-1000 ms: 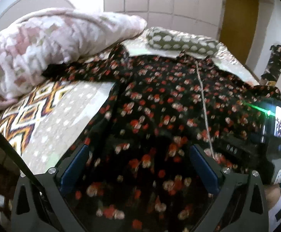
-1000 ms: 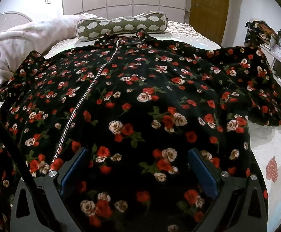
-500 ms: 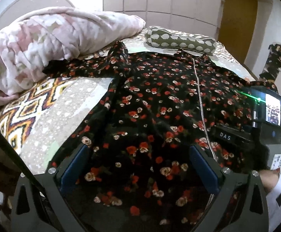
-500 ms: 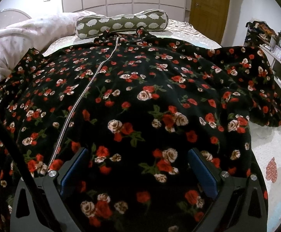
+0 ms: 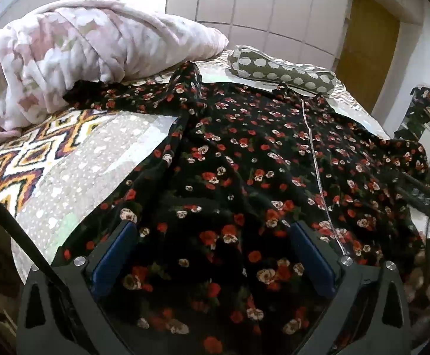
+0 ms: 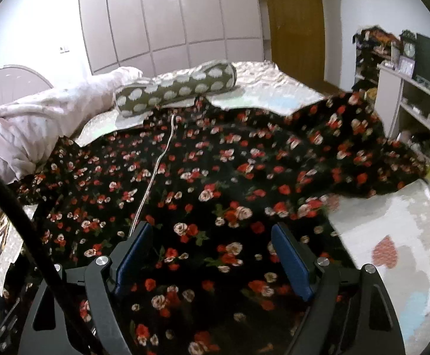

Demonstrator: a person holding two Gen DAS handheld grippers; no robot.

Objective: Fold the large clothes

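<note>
Left wrist view: the left gripper (image 5: 215, 254) fills the bottom of the frame, its 2 blue-padded jaws spread wide and gripping nothing. Between and beyond them lies the floral zip-front robe (image 5: 259, 162), black with red and cream roses, spread flat on the bed (image 5: 67, 171). Its hem end sits at the bottom of the frame under the jaws; its collar reaches the upper centre, touching the spotted bolster pillow (image 5: 280, 69). The zipper (image 5: 314, 153) runs from the collar down toward the lower right, marking the robe's long axis, which points nearly straight away from the jaws. 1 sleeve stretches to the upper left, its end tucked against the pink fleece blanket (image 5: 82, 50).

Right wrist view: the right gripper (image 6: 212, 254) sits at the bottom centre, jaws also parted and empty, with robe fabric showing between them. The zipper (image 6: 155, 171) passes just left of the left-hand pad and climbs to the bolster pillow (image 6: 176, 88) at upper centre. The other sleeve spreads to the right of the frame, toward the shelving (image 6: 415, 97).

Both grippers sit at the hem end, 1 on each side of the zipper, so each seems equally placed to pinch a hem corner. Folding looks not yet begun.
</note>
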